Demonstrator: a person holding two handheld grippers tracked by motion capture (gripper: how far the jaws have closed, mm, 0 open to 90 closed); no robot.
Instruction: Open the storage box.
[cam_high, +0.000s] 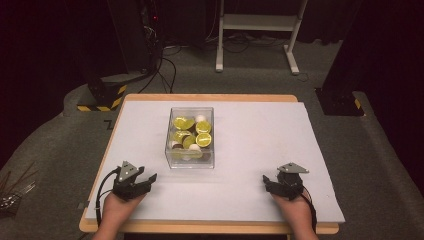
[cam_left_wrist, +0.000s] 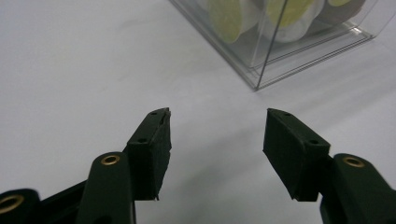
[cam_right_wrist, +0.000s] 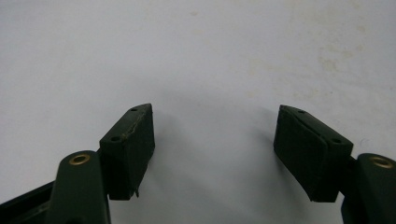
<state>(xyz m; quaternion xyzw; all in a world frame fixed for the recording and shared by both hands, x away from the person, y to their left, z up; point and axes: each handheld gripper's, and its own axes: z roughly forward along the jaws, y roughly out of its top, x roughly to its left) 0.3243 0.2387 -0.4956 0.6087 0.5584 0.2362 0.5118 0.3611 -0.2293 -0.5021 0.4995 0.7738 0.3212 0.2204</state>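
Sitting mid-table, the clear box (cam_high: 190, 137) holds yellow-lidded cups (cam_high: 203, 140), with the left gripper (cam_high: 150, 178) at its seven o'clock and nearest. Jaws spread, nothing between them. Best bet: come over the open top and drop straight down, minding the near wall (cam_left_wrist: 261, 60). The right gripper (cam_high: 266, 181), also spread and empty, waits at four o'clock on the white table (cam_high: 250, 125), plenty of bare room around.

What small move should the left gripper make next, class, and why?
Probably ease the left gripper forward toward the clear box of yellow-lidded cups. Its jaws stand open with nothing between them, and the box lies just ahead, apart from it, on the white table.
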